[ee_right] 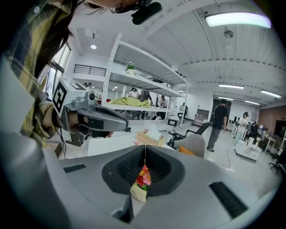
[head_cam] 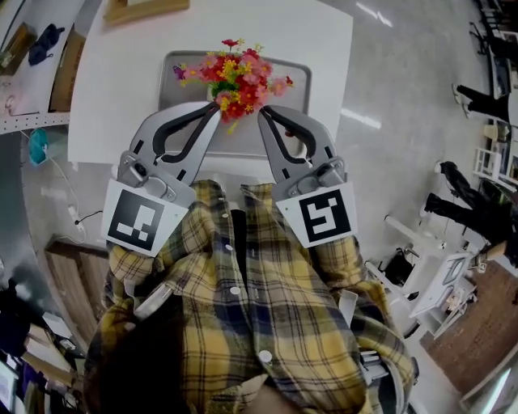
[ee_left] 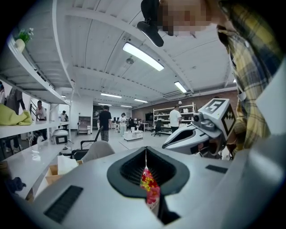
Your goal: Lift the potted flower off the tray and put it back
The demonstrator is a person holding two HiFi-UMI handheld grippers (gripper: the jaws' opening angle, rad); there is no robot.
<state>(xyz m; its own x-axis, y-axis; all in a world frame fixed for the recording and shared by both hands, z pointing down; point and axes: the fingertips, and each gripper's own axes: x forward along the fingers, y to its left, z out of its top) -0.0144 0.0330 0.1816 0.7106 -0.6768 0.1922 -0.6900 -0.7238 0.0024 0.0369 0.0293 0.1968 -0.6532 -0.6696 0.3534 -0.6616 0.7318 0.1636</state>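
The potted flower [head_cam: 236, 77] stands on the grey tray [head_cam: 182, 65], its red, pink and yellow blooms spread over the middle of the tray towards its far edge. From the head view the blooms hide the pot. The tray lies on the white worktop [head_cam: 324, 48], about midway between the left and right edges and closer to the near edge than the far one. A wooden board [head_cam: 146, 10] lies at the worktop's far edge, well apart from the tray.

The left tongs [head_cam: 217, 109] point in from the near left, with the tip just beside the blooms on their near left side. The two jaws are pressed together along their whole tip and nothing is between them. In the left gripper view the blooms show only through the slot below the closed tip, beyond the jaws rather than in them.

The right tongs [head_cam: 261, 113] come in from the near right, with the tip just beside the blooms on their near right side. These jaws are also fully together and empty. In the right gripper view the flowers and a pale bit of the pot appear through the slot under the tip.

The two tips are near each other but apart, with the lower blooms between them. Whether either tip touches a petal cannot be told. The person's plaid shirt [head_cam: 243, 307] fills the near part of the head view
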